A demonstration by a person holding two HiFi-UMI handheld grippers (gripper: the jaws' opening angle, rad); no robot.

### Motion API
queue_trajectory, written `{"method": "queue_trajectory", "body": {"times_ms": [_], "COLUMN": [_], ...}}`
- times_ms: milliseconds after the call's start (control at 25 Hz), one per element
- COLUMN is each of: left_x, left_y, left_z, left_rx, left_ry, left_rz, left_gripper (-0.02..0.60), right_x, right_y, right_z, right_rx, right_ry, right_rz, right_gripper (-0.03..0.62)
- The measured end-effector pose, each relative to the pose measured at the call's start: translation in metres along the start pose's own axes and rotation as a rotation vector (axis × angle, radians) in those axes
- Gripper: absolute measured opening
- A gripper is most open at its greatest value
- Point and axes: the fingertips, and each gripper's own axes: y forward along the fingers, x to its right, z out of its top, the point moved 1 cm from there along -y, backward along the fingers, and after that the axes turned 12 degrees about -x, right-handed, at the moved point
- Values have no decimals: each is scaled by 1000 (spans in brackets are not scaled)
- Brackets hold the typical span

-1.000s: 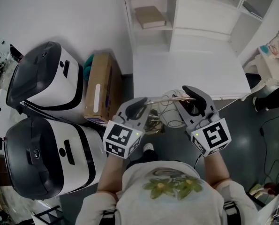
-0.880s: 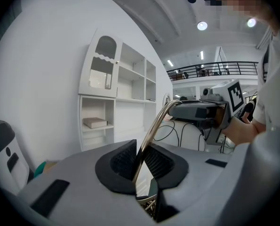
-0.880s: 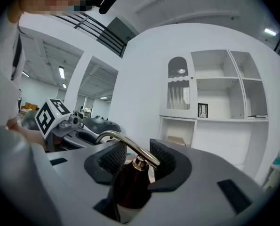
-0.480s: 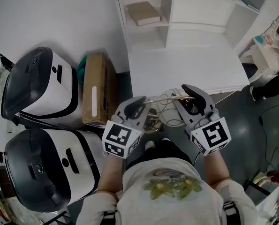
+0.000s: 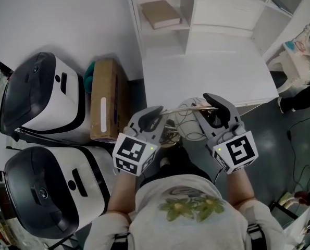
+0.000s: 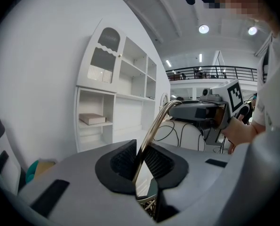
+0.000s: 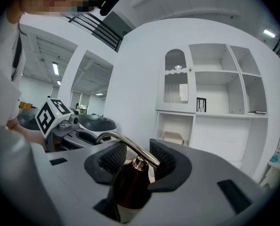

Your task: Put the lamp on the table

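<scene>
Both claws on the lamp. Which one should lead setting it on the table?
Right, probably: the right claw grips the lamp's dark body at the table's front edge; the left claw only pinches its thin brass tube.

This looks like a large lab or industrial hall with a home corner staged inside. A white desk (image 5: 207, 61) and shelf unit (image 5: 222, 7) stand at twelve o'clock. Bulky white-and-black machines (image 5: 45, 95) and a cardboard box (image 5: 103, 100) sit at nine to ten o'clock. A mezzanine railing (image 6: 210, 70) runs under ceiling lights (image 6: 204, 29).
</scene>
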Motion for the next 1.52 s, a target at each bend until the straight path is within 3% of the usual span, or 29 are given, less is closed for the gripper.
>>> {"method": "queue_trajectory", "body": {"times_ms": [960, 1520], "left_x": [-94, -125], "left_y": [77, 106], "left_z": [92, 111], "left_rx": [63, 62], "left_ry": [40, 27], "left_rz": [57, 81], "left_gripper": [52, 52], "right_x": [105, 138], "right_y": [95, 131], "right_z": [55, 64], "right_rx": [78, 90], "right_ry": [-51, -63], "right_rz": [8, 49], "right_gripper": [167, 167]}}
